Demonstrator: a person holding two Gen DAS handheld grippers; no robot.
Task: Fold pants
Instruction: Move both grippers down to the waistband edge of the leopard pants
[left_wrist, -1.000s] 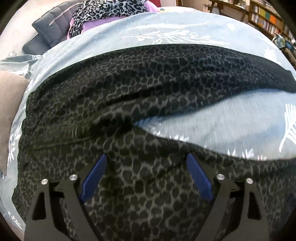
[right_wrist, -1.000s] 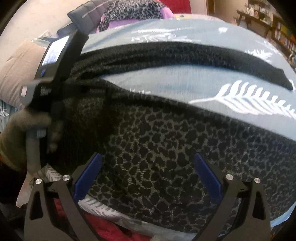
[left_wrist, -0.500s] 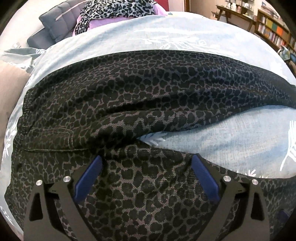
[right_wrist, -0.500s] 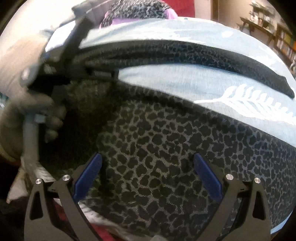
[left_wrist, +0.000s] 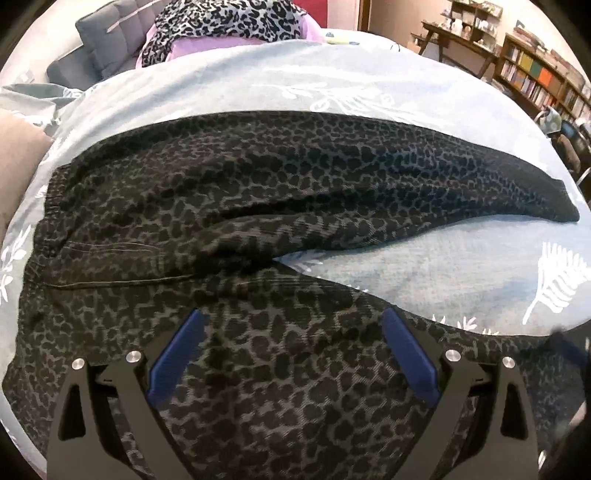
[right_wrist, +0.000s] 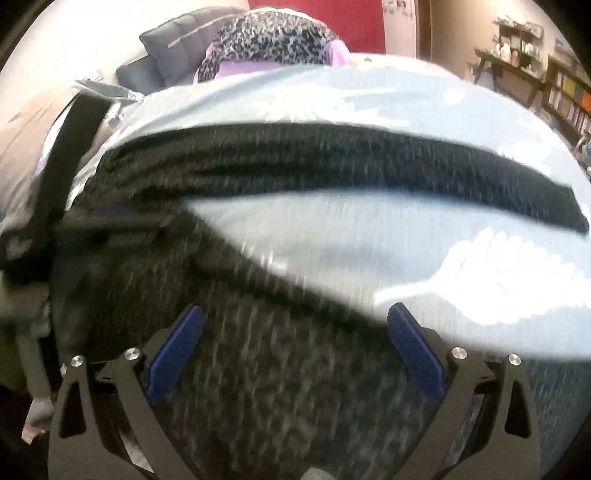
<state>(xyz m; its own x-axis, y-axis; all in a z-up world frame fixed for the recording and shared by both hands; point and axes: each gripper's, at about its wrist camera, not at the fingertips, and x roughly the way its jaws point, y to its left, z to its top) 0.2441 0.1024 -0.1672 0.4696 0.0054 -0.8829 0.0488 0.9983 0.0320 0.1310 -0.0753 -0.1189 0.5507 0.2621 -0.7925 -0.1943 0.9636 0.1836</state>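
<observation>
Jaws on my left gripper (left_wrist: 291, 350) stand wide apart with nothing pinched between them, hovering over the near leg of the pants (left_wrist: 280, 221) close to the crotch. My right gripper (right_wrist: 295, 347) is spread just as wide and empty, over the same near leg; that view is smeared with motion blur, so I can't judge how close its fingertips are to the cloth.

Outward from there, the pants lie flat on the bed (left_wrist: 424, 266), waistband to the left of both views, the two legs splayed in a V with a wedge of pale blue leaf-print cover showing between them. The far leg runs off to the right and ends at its hem (left_wrist: 561, 206). Beyond the bed I see a grey sofa (left_wrist: 99, 48) with a heap of leopard-print clothes (left_wrist: 221, 22), and bookshelves (left_wrist: 535, 74) at the right.

My reading: the step is bringing one leg over onto the other. To do it well, I'd pinch the near leg's outer edge at two well-spaced points, one near the waistband and one toward the hem, lift only enough to clear, and carry both together so the seams line up without dragging the far leg.
</observation>
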